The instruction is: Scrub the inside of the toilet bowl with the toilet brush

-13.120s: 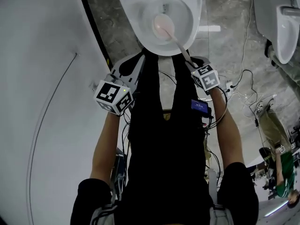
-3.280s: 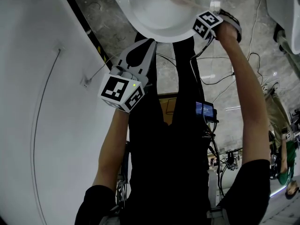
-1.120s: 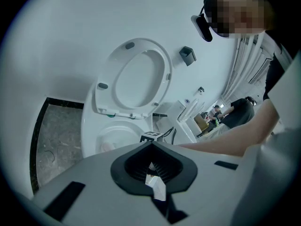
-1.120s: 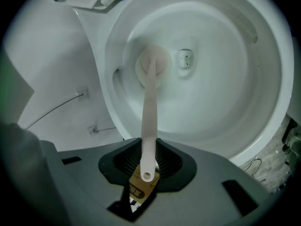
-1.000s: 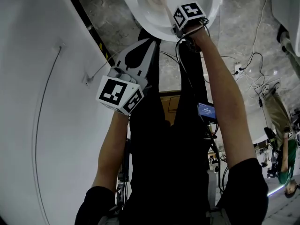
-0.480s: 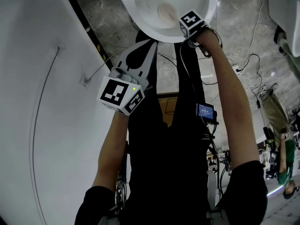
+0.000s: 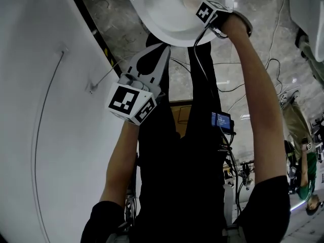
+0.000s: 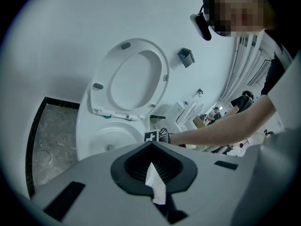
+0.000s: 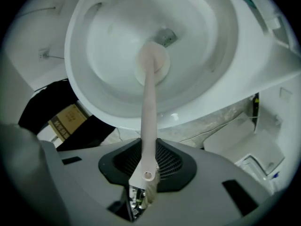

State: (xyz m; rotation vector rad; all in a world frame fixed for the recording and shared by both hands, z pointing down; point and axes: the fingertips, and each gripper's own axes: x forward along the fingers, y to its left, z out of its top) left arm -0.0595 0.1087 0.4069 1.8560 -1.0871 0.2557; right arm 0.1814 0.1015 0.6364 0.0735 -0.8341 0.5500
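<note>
The white toilet bowl (image 7: 167, 34) is at the top of the head view, with my right gripper (image 7: 201, 5) reaching over its near right rim. In the right gripper view that gripper (image 9: 148, 171) is shut on the pale pink handle of the toilet brush (image 9: 149, 102). The brush head (image 9: 153, 62) rests low inside the bowl (image 9: 108, 46), just in front of the drain opening (image 9: 164, 36). My left gripper (image 7: 162, 48) hangs short of the bowl, jaws together, holding no tool. Its own view shows the bowl (image 8: 106, 138) ahead and a small white sliver at the jaw seam.
The seat and lid (image 8: 136, 79) stand raised against the wall. A white partition (image 7: 40, 110) runs down the left. Cables (image 7: 273, 65) lie on the stone floor at right. A white fixture (image 7: 309, 14) is at top right, and another person (image 7: 304, 186) stands at far right.
Over the last second my right gripper has swung the brush from the bowl's middle back toward its right side and a little farther in. The left gripper has held still.
</note>
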